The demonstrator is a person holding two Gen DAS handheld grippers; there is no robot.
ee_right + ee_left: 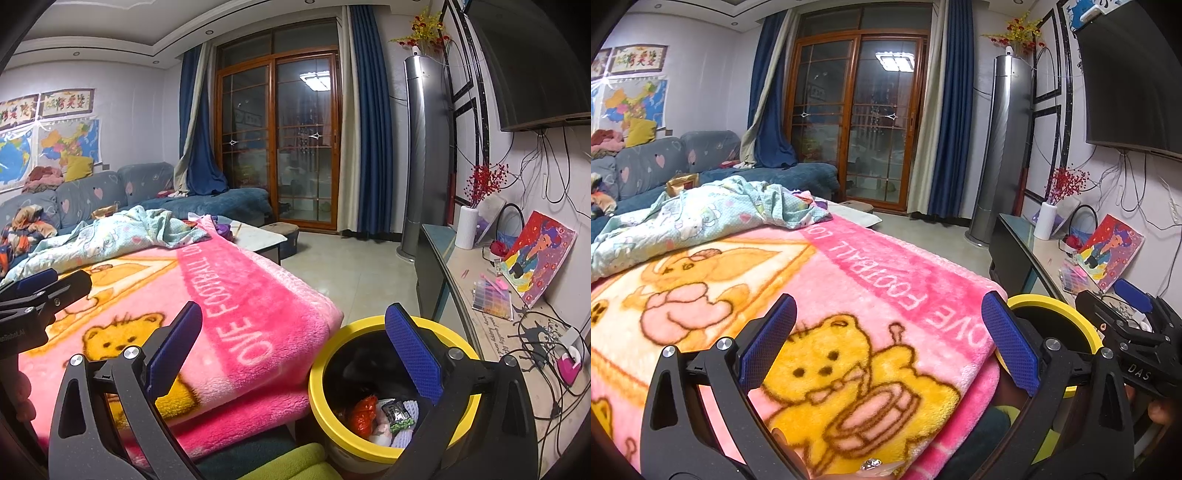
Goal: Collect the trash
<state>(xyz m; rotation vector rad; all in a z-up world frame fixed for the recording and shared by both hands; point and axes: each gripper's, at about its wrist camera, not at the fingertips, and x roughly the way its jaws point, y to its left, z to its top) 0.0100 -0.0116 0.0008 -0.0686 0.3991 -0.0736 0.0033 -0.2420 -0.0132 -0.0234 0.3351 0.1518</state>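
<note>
A yellow-rimmed trash bin (325, 354) stands on the floor beside the pink blanket's corner. Inside it lie several wrappers (384, 417), one red, one silver and green. My right gripper (295, 350) hangs open just above the bin's near side, with nothing between its blue pads (413, 354). My left gripper (886, 343) is open over the pink cartoon blanket (820, 295) and holds nothing. The bin's yellow rim (1049, 306) shows behind its right finger. The right gripper (1130, 317) appears at the far right of the left wrist view, and the left gripper (37, 291) at the left edge of the right wrist view.
A light blue quilt (701, 214) is bunched at the blanket's far end. A blue sofa (110, 195) with clothes runs along the left. A TV stand (476, 295) with cables, a painting and a white vase lines the right wall. Tiled floor (351, 266) lies between.
</note>
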